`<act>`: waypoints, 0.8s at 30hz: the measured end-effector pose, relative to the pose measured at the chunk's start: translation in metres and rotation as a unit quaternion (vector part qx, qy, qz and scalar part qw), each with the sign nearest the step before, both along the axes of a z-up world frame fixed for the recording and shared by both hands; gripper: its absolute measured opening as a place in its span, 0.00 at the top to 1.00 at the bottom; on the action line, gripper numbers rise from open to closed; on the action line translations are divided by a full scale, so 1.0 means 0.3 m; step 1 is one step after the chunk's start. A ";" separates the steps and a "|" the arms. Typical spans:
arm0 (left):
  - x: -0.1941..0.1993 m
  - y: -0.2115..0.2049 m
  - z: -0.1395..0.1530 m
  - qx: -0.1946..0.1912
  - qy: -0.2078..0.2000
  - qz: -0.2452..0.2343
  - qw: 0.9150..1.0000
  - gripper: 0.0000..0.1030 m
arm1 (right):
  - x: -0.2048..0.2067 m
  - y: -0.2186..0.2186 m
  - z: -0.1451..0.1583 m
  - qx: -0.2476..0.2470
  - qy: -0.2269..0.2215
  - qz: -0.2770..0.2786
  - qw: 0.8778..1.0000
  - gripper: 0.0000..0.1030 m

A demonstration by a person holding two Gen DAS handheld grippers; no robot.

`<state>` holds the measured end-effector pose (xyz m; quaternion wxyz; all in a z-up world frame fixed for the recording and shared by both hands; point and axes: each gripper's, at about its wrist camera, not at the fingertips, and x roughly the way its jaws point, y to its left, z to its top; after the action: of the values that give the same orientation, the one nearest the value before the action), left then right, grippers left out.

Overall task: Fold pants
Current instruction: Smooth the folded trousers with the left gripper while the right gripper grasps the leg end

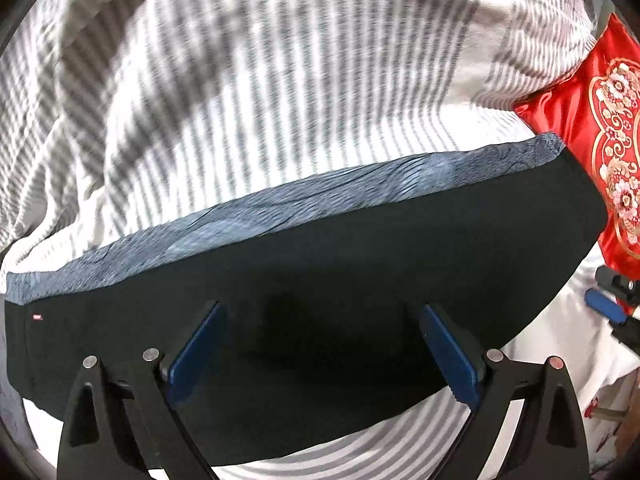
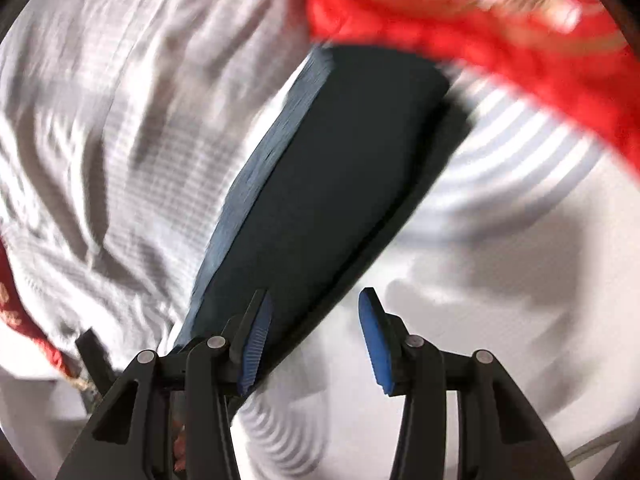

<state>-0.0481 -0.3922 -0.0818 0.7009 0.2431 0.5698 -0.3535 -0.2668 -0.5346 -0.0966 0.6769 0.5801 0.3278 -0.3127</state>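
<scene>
Folded black pants (image 1: pixel 340 264) with a blue-grey ribbed waistband (image 1: pixel 280 208) lie flat on a grey-and-white striped bedsheet (image 1: pixel 260 92). My left gripper (image 1: pixel 320 356) is open and empty, its blue pads (image 1: pixel 192 356) spread just above the pants' near half. In the right wrist view the pants (image 2: pixel 332 184) run away diagonally. My right gripper (image 2: pixel 316 336) is open and empty at their near end, its left pad over the cloth edge, its right pad (image 2: pixel 374 340) over the sheet. It also shows at the left wrist view's right edge (image 1: pixel 608 304).
A red satin cushion (image 1: pixel 600 128) with gold flower embroidery lies right beside the pants' far right end; it shows blurred across the top of the right wrist view (image 2: pixel 480 32). Rumpled striped bedding (image 2: pixel 112 128) surrounds the pants. A dark red patterned cloth (image 2: pixel 24 320) sits at left.
</scene>
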 end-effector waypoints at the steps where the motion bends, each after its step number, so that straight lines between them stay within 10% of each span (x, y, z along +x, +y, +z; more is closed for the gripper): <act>1: -0.013 -0.033 -0.008 0.002 -0.002 -0.004 1.000 0.05 | -0.029 -0.035 0.005 -0.001 0.003 -0.007 1.000 0.51; 12: -0.147 -0.182 -0.102 0.036 -0.011 -0.012 0.999 0.05 | 0.112 -0.246 0.118 -0.100 0.015 0.073 0.992 0.51; 16: -0.170 -0.210 -0.108 0.043 -0.012 -0.008 0.999 0.05 | 0.133 -0.317 -0.004 -0.047 0.070 0.054 0.995 0.53; 24: -0.174 -0.333 -0.070 0.016 -0.016 -0.026 0.999 0.05 | -0.136 -0.206 0.011 -0.013 -0.014 -0.011 1.000 0.53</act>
<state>-0.1003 -0.4920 -0.1029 0.6964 0.2743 0.5578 -0.3587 -0.3075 -0.5964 -0.0933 0.6855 0.5790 0.3080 -0.3162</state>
